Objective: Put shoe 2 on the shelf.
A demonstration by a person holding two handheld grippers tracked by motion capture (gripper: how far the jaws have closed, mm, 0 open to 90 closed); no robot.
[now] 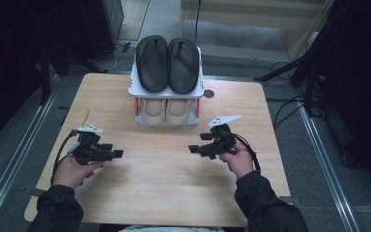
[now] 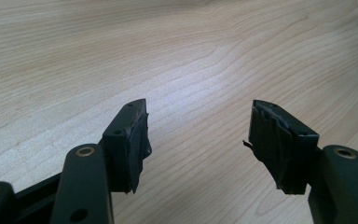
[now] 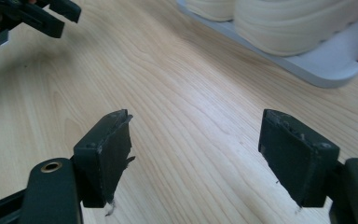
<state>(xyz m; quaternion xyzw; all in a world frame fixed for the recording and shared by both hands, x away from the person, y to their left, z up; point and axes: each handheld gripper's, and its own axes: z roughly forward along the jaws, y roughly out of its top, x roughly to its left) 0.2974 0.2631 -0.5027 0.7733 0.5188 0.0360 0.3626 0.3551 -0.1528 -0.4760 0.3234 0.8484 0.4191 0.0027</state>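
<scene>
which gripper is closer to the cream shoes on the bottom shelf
Right. The right gripper hovers just in front of the cream shoes, slightly to their right. The left gripper sits farther off, in front and to their left. Both are open.

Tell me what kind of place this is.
Probably a lab or studio set up for recording: a wooden table holding a small shoe rack, with dark stands and loose cables on the floor around it.
</scene>
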